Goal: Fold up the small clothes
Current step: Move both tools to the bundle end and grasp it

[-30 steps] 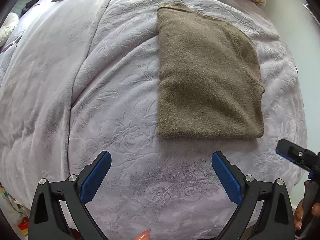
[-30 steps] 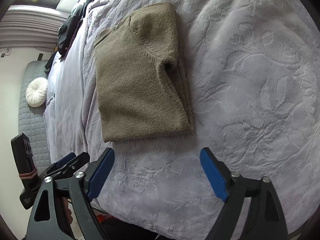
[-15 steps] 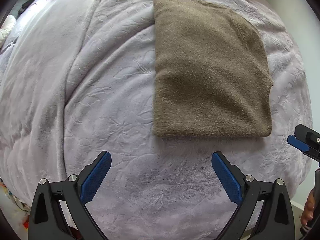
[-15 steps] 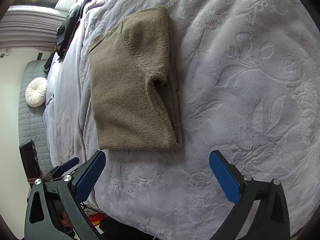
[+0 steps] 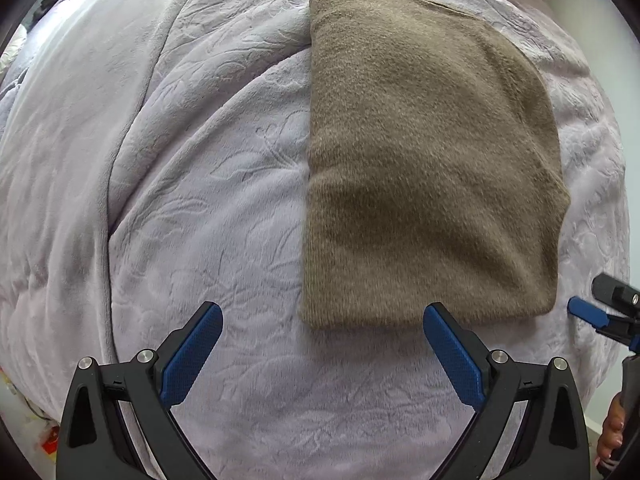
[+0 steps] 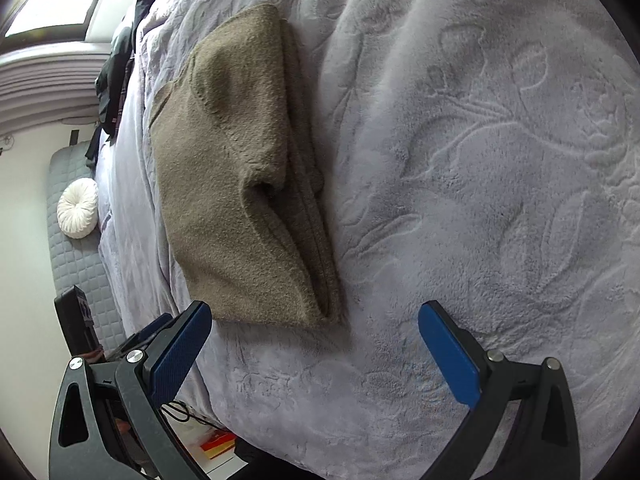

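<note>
On lilac embossed blanket [image 5: 224,208]: folded olive-brown sweater [image 5: 424,160] lying flat, layered edges toward right wrist view; left gripper [image 5: 322,354] spread wide, holding nothing, tips just short of sweater's near hem; right gripper [image 6: 314,354] equally wide, empty, left pad beside hem corner.

Bare blanket [image 5: 224,208] lies left of the folded sweater [image 5: 424,168] (its only nearby obstacle).

A home bedroom: a bed under a lilac embossed blanket [image 6: 500,160], a round white cushion [image 6: 77,209].
</note>
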Tool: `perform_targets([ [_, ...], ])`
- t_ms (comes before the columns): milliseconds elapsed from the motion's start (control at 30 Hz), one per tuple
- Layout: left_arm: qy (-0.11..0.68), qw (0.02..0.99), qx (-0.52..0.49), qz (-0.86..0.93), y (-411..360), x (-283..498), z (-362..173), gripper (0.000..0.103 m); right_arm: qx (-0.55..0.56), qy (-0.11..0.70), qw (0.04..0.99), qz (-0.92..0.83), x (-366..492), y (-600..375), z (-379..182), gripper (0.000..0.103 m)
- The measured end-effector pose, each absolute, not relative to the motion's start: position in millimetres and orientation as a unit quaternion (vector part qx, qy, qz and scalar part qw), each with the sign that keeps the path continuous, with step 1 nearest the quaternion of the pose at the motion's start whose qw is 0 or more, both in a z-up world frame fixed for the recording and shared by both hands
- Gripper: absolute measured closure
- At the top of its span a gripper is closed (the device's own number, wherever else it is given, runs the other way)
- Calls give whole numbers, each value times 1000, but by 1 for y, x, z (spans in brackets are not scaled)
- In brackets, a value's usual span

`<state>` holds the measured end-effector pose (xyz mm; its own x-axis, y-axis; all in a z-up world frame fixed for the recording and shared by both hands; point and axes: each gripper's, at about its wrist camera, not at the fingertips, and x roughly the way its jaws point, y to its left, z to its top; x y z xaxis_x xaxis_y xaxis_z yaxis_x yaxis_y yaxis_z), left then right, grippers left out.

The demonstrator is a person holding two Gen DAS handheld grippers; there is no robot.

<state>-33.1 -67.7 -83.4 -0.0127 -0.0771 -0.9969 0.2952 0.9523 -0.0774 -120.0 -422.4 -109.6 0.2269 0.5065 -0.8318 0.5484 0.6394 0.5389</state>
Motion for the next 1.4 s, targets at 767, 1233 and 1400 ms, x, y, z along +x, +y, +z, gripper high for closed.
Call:
perform_targets([
  [767,694,658,-76,-283,-87,84,-137,2,426,569,696,106,-14,-447,-148,0],
  [1233,657,687,-54,-306,-97,77,-126,32,492,560,653,134,12,-439,-177,67],
  [1400,637,696,-36,-330,-93,71,-104,53,529,525,645,168,4,-436,-167,70],
])
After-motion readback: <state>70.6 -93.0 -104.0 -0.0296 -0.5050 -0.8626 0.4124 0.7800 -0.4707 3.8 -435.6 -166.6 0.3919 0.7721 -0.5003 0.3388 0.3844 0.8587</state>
